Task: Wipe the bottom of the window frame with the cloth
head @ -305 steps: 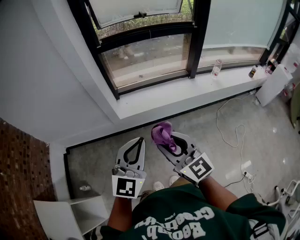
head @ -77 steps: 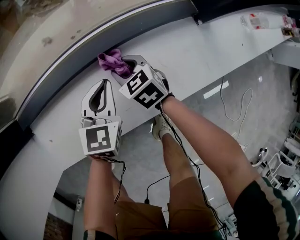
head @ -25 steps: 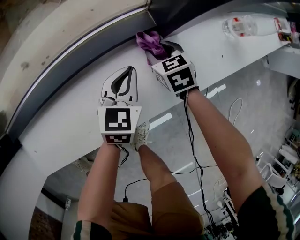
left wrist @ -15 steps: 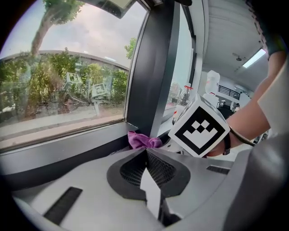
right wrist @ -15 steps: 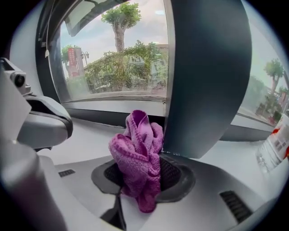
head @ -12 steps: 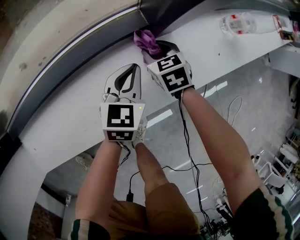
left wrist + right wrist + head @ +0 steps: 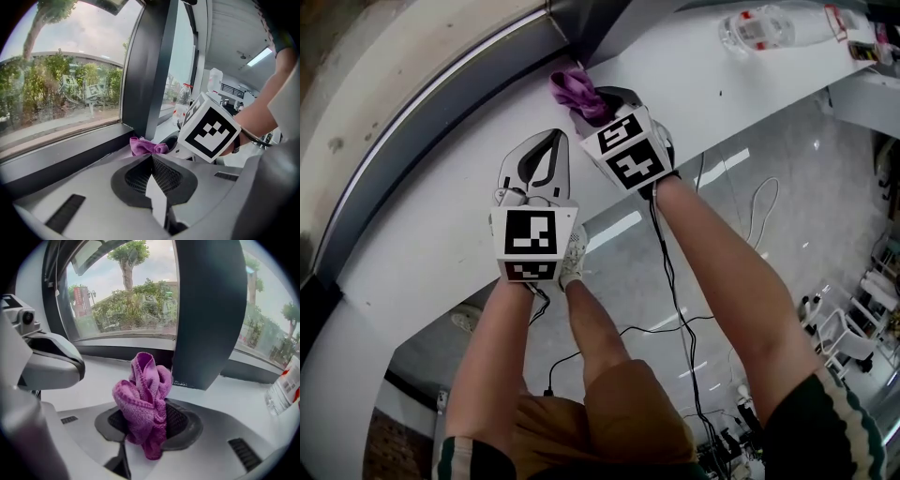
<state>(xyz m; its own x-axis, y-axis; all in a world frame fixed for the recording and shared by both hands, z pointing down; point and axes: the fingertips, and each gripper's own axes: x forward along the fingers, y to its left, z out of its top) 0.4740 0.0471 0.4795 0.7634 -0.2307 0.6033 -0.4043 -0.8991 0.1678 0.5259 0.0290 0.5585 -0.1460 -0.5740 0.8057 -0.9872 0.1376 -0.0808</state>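
Window glass fills the far side, w/ trees and greenery outside. Below it runs the dark window frame (image 7: 441, 122), its bottom rail curving along a wide white sill (image 7: 412, 262). A thick dark upright post (image 7: 208, 310) of the frame rises from the rail. Beyond the sill's near edge is a glossy grey floor (image 7: 787, 159) w/ a white cable (image 7: 761, 211) looped on it.

A person leans over the sill, both forearms stretched fwd, bare legs and a light shoe (image 7: 573, 263) visible underneath.

L tool (image 7: 551, 139) is over the sill, pointing at the rail, just beside the R one and a bit behind it. Its jaws are pressed together w/ nothing btwn them; the L gripper view shows the tips meeting. Can't tell if it's resting on the sill or held just above.

R tool (image 7: 584, 105) reaches further fwd, angled toward the spot where the post meets the bottom rail. It's clenched on the purple cloth (image 7: 577, 91), which is bunched up and sticks out past the jaw tips. The cloth's front end is up against the foot of the frame, right by the post's base, low over the sill.

Further along the sill to the R, well apart from both tools, is a clear plastic bottle (image 7: 757, 28) w/ a red label.
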